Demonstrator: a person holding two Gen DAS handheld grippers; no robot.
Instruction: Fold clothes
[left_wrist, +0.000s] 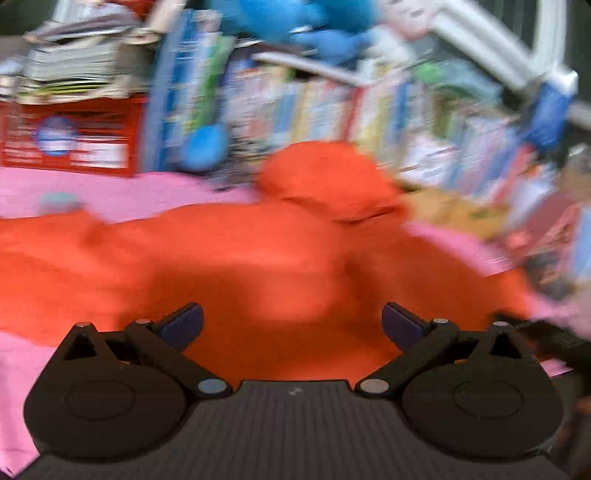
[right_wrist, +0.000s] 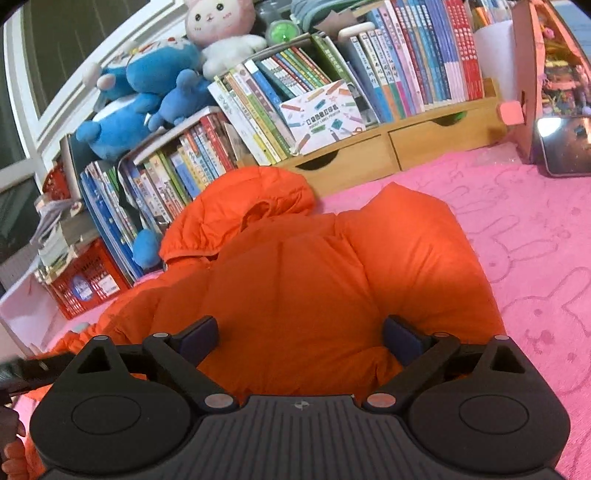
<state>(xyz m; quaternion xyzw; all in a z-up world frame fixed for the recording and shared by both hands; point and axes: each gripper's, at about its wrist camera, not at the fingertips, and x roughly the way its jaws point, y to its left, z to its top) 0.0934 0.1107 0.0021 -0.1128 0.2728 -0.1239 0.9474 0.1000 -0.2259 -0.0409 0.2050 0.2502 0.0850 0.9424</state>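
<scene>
An orange hooded puffer jacket (right_wrist: 295, 273) lies spread on a pink bunny-print cloth (right_wrist: 535, 258), its hood (right_wrist: 255, 199) pointing toward the bookshelves. My right gripper (right_wrist: 301, 338) hovers open over the jacket's lower body, nothing between its fingers. The left wrist view is motion-blurred: the same jacket (left_wrist: 221, 258) fills the middle, hood (left_wrist: 325, 181) at the far side. My left gripper (left_wrist: 291, 325) stands open above the orange fabric, holding nothing. The other gripper shows as a dark shape (left_wrist: 550, 339) at the right edge there.
Rows of books (right_wrist: 332, 110) and a wooden drawer unit (right_wrist: 388, 147) line the far edge. Blue and white plush toys (right_wrist: 155, 85) sit on top. A red crate (right_wrist: 85, 288) stands at the left, a phone (right_wrist: 565, 144) at the right. A hand (right_wrist: 11, 432) shows bottom left.
</scene>
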